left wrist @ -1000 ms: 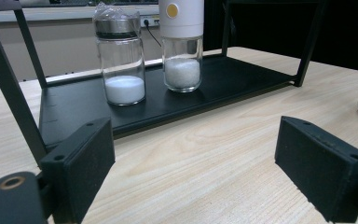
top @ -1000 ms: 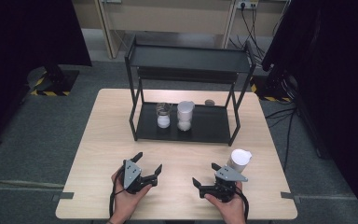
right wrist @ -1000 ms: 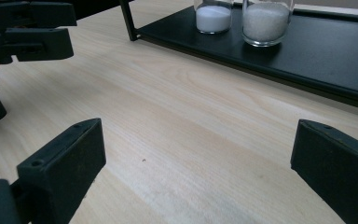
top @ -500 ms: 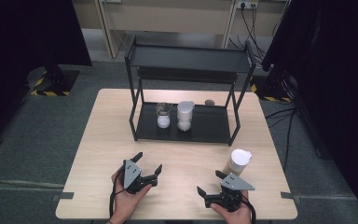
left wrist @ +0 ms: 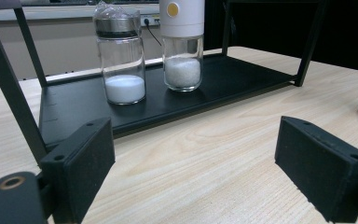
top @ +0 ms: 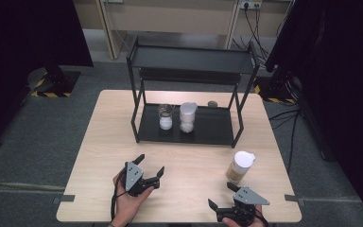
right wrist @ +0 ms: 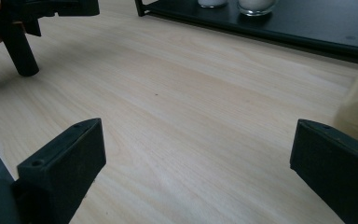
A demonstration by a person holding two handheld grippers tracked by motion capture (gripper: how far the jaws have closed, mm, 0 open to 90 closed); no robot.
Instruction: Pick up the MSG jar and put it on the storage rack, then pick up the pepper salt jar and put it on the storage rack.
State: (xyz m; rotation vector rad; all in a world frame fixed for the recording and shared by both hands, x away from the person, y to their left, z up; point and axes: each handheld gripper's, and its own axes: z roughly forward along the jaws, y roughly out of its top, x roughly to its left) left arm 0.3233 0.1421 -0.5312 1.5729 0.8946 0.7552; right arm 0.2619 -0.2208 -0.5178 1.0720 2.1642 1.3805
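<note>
Tongs spread wide in both my hands above the wooden table (top: 99, 146): my right gripper (top: 222, 197) has drawn back toward my edge of the table since a second ago, jaws released and holding nothing, leaving the white-capped jar (top: 239, 167) of tan powder standing upright just ahead of it, near the table's right side. My left gripper (top: 149, 164) has stayed where it was, equally unclenched and empty, facing the black rack (top: 217, 127), where the glass shaker (top: 165, 117) and the white-topped grinder (top: 187, 117) stand side by side on the lower shelf.
</note>
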